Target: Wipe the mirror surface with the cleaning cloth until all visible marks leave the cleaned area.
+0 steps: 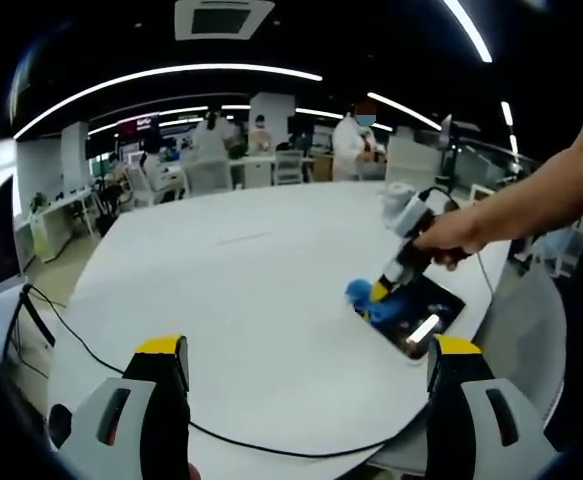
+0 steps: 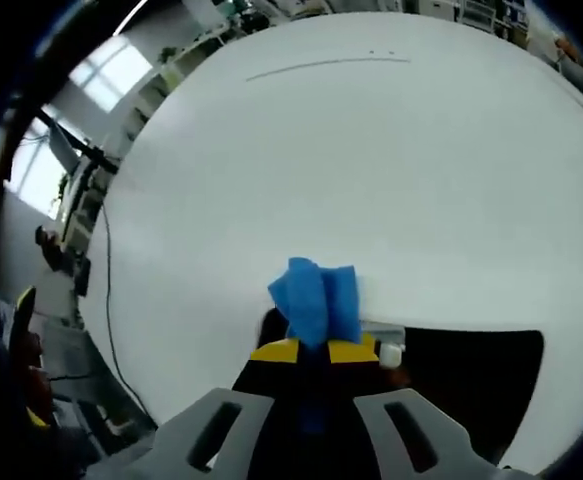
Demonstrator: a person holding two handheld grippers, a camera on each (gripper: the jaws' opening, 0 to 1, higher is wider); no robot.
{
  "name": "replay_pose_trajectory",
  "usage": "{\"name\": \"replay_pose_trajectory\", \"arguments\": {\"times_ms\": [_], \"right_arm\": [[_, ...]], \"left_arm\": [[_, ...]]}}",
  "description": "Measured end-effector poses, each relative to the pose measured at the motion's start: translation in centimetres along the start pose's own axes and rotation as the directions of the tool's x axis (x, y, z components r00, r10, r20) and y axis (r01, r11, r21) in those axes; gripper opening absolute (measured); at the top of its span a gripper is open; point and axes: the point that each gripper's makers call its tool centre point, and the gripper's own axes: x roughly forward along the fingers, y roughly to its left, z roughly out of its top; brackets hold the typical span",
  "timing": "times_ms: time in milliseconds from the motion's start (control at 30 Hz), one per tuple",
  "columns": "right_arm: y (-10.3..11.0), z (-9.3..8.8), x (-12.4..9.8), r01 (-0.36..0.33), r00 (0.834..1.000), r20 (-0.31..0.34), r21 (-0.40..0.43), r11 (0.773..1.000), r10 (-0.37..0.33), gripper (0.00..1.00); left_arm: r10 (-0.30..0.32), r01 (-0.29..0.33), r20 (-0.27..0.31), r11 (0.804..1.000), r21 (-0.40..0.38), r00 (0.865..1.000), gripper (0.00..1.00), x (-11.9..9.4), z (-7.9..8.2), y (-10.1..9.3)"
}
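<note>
A dark rectangular mirror lies flat near the right edge of the white table. My right gripper, held by a hand, presses a blue cleaning cloth onto the mirror's left end. In the right gripper view the blue cloth sticks up between the yellow-tipped jaws of the right gripper, which is shut on it, with the mirror dark below and to the right. My left gripper hangs open above the table's near edge, apart from the mirror, with nothing between its jaws.
A black cable runs along the table's near side and off the left edge. Desks, chairs and several people stand in the office beyond the far edge. The person's forearm reaches in from the right.
</note>
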Motion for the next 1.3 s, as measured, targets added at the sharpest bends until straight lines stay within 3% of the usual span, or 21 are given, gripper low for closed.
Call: {"name": "replay_pose_trajectory", "arguments": {"times_ms": [200, 267, 500, 567, 633, 667, 800, 867, 1300], "right_arm": [[0.0, 0.6, 0.8, 0.013, 1.000, -0.001, 0.011, 1.000, -0.013, 0.02], [-0.1, 1.1, 1.6, -0.004, 1.000, 0.007, 0.048, 0.999, 0.003, 0.02], [0.1, 0.8, 1.4, 0.002, 1.000, 0.022, 0.036, 0.999, -0.002, 0.02], [-0.1, 0.9, 1.5, -0.008, 1.000, 0.030, 0.063, 0.998, 0.006, 0.02], [0.5, 1.2, 1.5, -0.066, 0.997, 0.059, 0.126, 0.990, 0.059, 0.01], [0.3, 1.0, 1.4, -0.064, 0.997, 0.042, 0.143, 0.988, 0.059, 0.01], [0.7, 0.4, 0.6, -0.055, 0.998, 0.033, 0.087, 0.995, 0.052, 0.01], [0.3, 1.4, 1.9, -0.050, 0.999, 0.027, 0.090, 0.995, 0.047, 0.01], [0.9, -0.3, 0.8, -0.077, 0.995, 0.064, 0.109, 0.991, 0.071, 0.01]], "left_arm": [[0.002, -0.002, 0.003, 1.000, -0.003, 1.000, 1.00, 0.0, 0.0, 0.0], [0.002, -0.002, 0.004, 1.000, -0.005, 1.000, 1.00, 0.0, 0.0, -0.1], [0.000, 0.000, 0.011, 1.000, -0.009, 1.000, 1.00, 0.3, 0.1, -0.4], [-0.004, 0.004, 0.010, 1.000, -0.006, 1.000, 1.00, 0.4, 0.0, -0.6], [-0.008, 0.008, 0.011, 1.000, -0.006, 1.000, 1.00, 0.6, -0.1, -0.6], [-0.007, 0.007, 0.013, 1.000, -0.007, 1.000, 1.00, 0.6, 0.0, -0.7], [-0.003, 0.003, 0.020, 1.000, -0.010, 1.000, 0.99, 0.8, 0.0, -0.7], [-0.001, 0.001, 0.025, 1.000, -0.011, 1.000, 0.99, 0.8, 0.0, -0.8], [0.015, -0.015, 0.029, 1.000, -0.016, 0.999, 0.99, -0.3, -0.3, -1.4]]}}
